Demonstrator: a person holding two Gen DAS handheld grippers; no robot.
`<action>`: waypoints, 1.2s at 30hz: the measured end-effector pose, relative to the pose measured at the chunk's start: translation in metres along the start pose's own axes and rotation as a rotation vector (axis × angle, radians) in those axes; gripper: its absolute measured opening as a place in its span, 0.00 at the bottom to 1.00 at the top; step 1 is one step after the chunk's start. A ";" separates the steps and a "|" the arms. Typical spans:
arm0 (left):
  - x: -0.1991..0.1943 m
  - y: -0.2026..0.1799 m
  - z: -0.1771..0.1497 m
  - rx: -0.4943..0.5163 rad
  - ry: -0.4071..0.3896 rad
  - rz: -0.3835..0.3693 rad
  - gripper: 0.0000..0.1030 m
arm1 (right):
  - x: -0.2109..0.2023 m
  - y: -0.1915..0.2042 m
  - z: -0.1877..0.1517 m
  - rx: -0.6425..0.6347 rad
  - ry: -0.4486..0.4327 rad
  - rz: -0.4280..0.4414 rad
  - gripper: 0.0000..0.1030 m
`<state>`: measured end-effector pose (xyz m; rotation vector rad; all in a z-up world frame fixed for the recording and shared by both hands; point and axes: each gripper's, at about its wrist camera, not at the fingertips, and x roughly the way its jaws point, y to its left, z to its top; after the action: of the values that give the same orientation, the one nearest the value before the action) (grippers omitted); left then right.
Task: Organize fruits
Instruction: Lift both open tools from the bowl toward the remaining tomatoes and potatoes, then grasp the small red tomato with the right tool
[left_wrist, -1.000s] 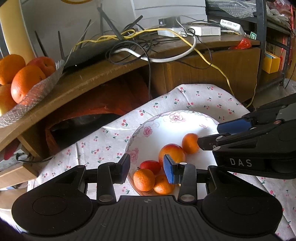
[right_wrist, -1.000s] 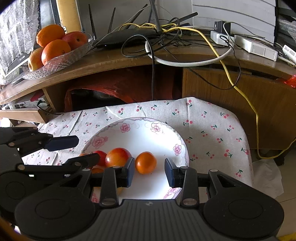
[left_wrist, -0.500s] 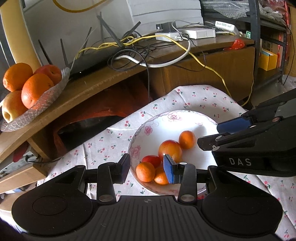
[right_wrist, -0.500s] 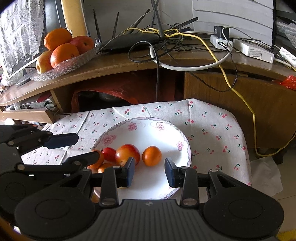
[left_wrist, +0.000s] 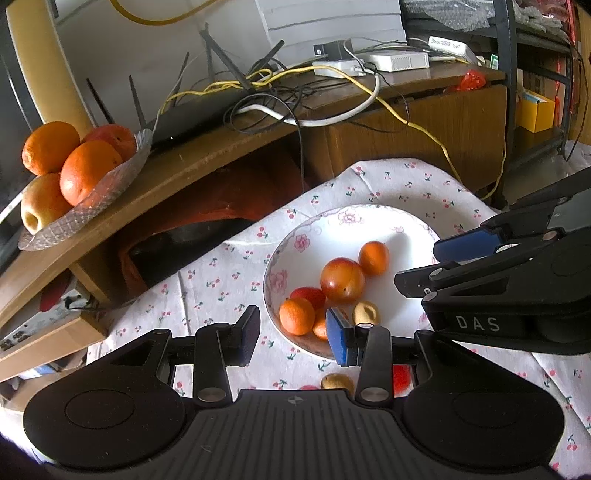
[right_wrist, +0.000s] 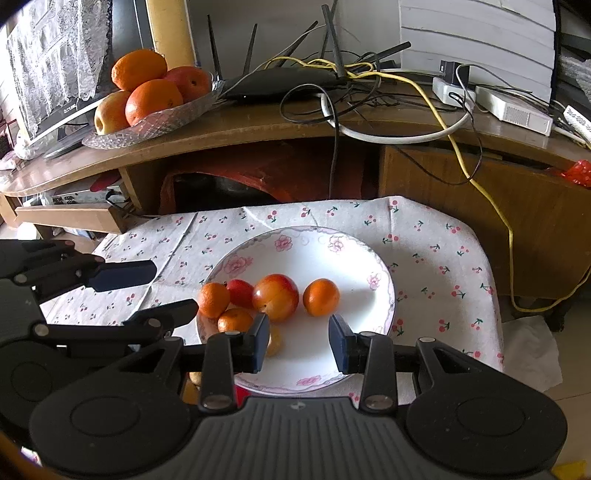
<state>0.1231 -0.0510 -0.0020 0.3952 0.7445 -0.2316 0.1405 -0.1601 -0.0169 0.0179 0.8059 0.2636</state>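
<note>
Fingers of both grippers stand narrowly apart with nothing between them: the left gripper (left_wrist: 291, 334) hovers over the near-left rim of the floral plate (right_wrist: 373, 258), and the right gripper (right_wrist: 298, 341) hovers over the plate's near edge, each pointing down at a slant. Compared with the views a second earlier, both tools have drawn back and slightly up, so the plate now sits farther ahead and more of the cherry-print cloth (right_wrist: 436, 240) on the tabletop is exposed; finger spacing is unchanged. Fruits lie gathered on the left half of the plate: a large red-yellow fruit (right_wrist: 275, 297), a lone small orange (right_wrist: 321, 297) just to its right, two further small oranges (right_wrist: 213, 300) touching a small red fruit (right_wrist: 240, 292), and a pale fruit (left_wrist: 365, 313) at the near rim. The retreat also brings into the left wrist view a tan fruit (left_wrist: 336, 380) and red pieces lying on the cloth off the plate, partly hidden by the tool body. A glass dish (left_wrist: 92, 199) with large oranges sits on the wooden shelf well apart. Judged from this, the withdrawal suggests one placement is complete and the loose fruits near the tools remain to be collected.
</note>
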 end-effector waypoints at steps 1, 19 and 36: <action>-0.001 0.000 -0.001 0.000 0.003 0.001 0.46 | -0.001 0.001 -0.001 -0.001 0.002 0.000 0.34; -0.011 -0.001 -0.021 0.000 0.062 -0.005 0.44 | -0.007 0.018 -0.018 -0.027 0.048 0.013 0.34; -0.010 0.001 -0.045 -0.039 0.150 -0.037 0.40 | -0.003 0.033 -0.036 -0.056 0.117 0.035 0.34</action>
<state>0.0887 -0.0299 -0.0245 0.3650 0.9026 -0.2236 0.1051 -0.1324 -0.0362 -0.0367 0.9151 0.3223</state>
